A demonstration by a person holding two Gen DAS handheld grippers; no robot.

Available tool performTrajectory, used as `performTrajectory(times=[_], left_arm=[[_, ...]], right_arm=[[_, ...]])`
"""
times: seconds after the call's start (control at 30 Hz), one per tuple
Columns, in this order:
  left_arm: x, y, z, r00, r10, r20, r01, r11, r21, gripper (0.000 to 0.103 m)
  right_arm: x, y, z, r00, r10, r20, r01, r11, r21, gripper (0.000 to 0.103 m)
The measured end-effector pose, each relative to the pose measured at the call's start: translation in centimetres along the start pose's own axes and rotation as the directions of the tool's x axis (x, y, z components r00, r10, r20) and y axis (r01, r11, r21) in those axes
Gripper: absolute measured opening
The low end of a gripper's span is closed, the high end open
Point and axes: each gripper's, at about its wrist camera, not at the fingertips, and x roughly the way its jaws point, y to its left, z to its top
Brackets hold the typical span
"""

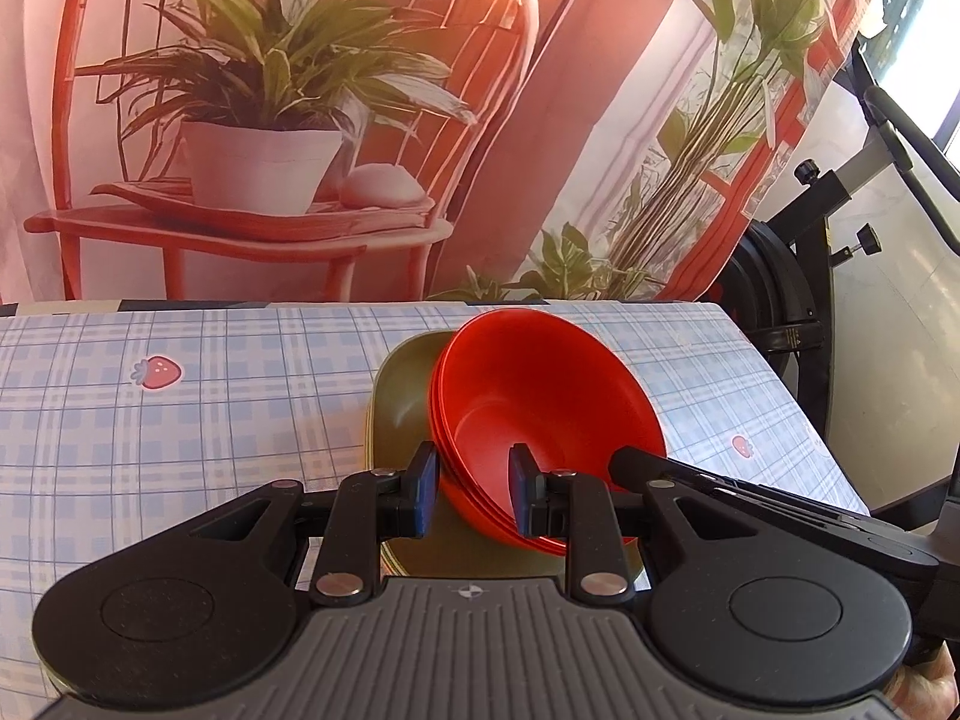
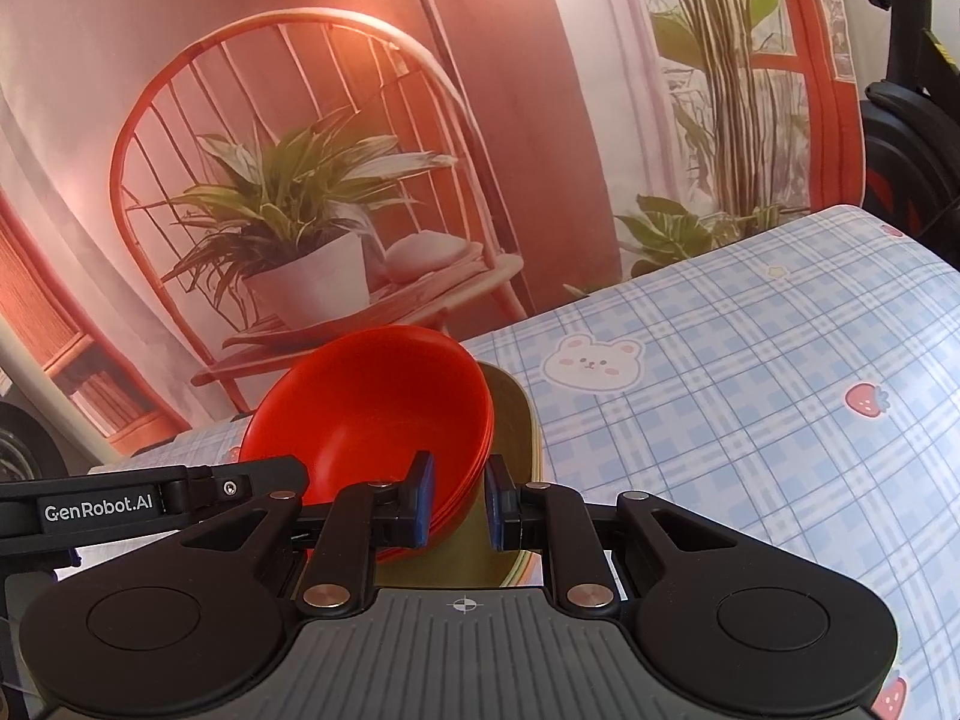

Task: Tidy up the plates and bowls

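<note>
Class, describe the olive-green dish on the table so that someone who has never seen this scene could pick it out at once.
Start at the table with the blue checked cloth printed with strawberries. Near its middle both grippers hold a stack of red bowls. The olive-green dish lies directly beneath them: flat, squarish with rounded corners, dull green where the bowls are round, deep and bright red.

Both wrist views close, angled down, sharing red bowls (image 1: 540, 420) (image 2: 384, 414)
</note>
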Motion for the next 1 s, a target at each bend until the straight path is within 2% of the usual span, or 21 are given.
performTrajectory(times=[0.43, 0.47, 0.53, 0.6, 0.73, 0.93, 1.0], left_arm=[[0.3, -0.3, -0.3, 1.0, 0.026, -0.001, -0.026, 0.999, 0.023, 0.027], [0.2, -0.4, -0.3, 0.999, 0.038, 0.0, -0.038, 0.999, 0.032, 0.028], [0.1, -0.5, -0.2, 0.998, 0.067, -0.001, -0.067, 0.997, 0.045, 0.037], [-0.3, -0.6, -0.1, 0.996, 0.086, 0.004, -0.086, 0.995, 0.051, 0.052], [-1.8, -0.5, 0.0, 0.994, 0.109, 0.027, -0.11, 0.993, 0.044, 0.054], [-4.7, -1.7, -0.1, 0.989, 0.132, 0.062, -0.135, 0.989, 0.061, 0.055], [-6.1, -2.5, -0.3, 0.988, 0.136, 0.076, -0.142, 0.987, 0.071, 0.057]], right_arm=[[0.3, 0.2, -0.4, 1.0, -0.015, -0.01, 0.014, 0.999, -0.038, 0.016], [0.3, 0.3, -0.3, 1.0, -0.022, -0.012, 0.021, 0.999, -0.05, 0.016], [0.3, 0.6, -0.2, 0.999, -0.037, -0.016, 0.035, 0.997, -0.073, 0.017], [0.0, 0.7, -0.1, 0.999, -0.05, -0.014, 0.048, 0.996, -0.078, 0.021], [-1.4, 0.6, 0.2, 0.997, -0.078, 0.011, 0.078, 0.993, -0.084, 0.025], [-5.1, 0.8, 1.0, 0.996, -0.072, 0.05, 0.077, 0.991, -0.109, 0.034], [-6.5, 1.0, 1.2, 0.996, -0.06, 0.06, 0.067, 0.991, -0.114, 0.043]])
